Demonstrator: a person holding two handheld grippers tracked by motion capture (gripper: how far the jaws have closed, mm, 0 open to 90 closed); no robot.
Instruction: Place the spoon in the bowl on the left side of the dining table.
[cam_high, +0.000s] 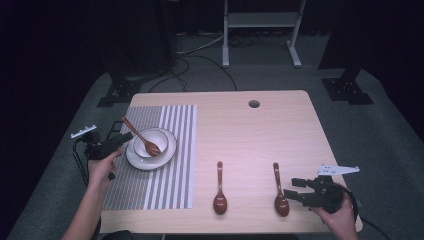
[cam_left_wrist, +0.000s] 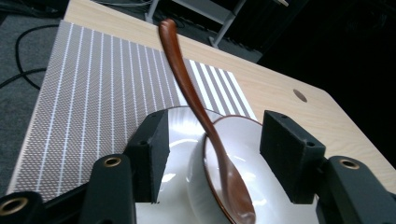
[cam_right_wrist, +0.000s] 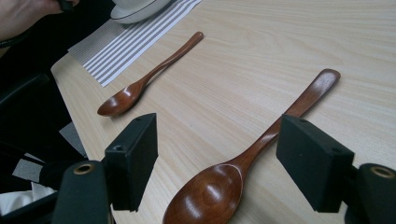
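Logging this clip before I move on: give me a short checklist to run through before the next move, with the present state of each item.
1. Spoon in bowl rests in the bowl, handle leaning over the rim: ok.
2. Left gripper has let go; jaws stand apart on either side of that spoon, pads clear: ok.
3. Bowl sits on the plate, on the striped mat: ok.
4. Right gripper is open and straddles the nearest spoon, which lies flat on the table: ok.
5. Middle spoon lies apart from it: ok.
6. Right pads touching the spoon: not ok, gaps show.

Spoons (cam_right_wrist: 219, 182) glossy wood; bowl (cam_left_wrist: 261, 186) glazed ceramic; placemat (cam_left_wrist: 93, 102) woven (matt); table (cam_right_wrist: 289, 42) wood-grain.
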